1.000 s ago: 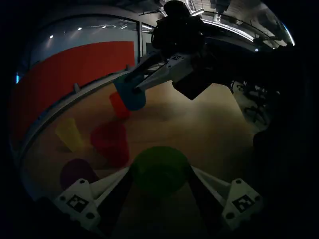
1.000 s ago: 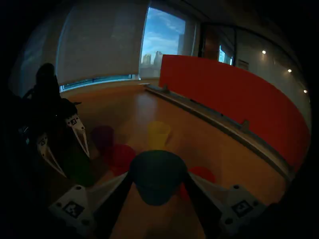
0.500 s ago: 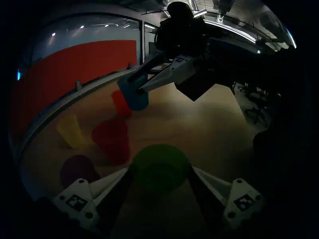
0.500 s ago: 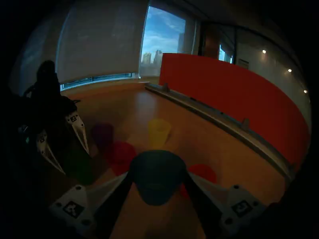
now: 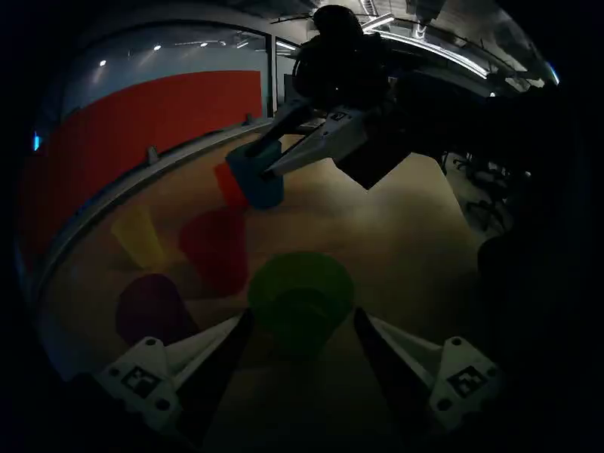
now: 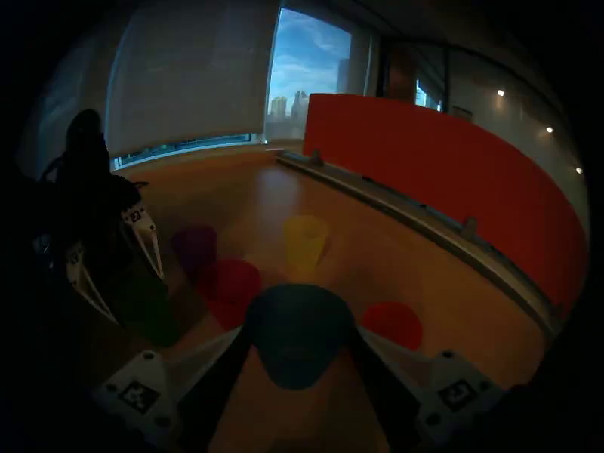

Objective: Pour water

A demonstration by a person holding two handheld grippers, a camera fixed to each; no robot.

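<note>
left gripper view, green cup (image 5: 300, 281) clamped between left tongs (image 5: 302, 315)

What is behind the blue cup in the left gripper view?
An orange-red cup stands on the table behind the blue cup held in the right gripper; its right side is covered, its contents unseen.
</note>
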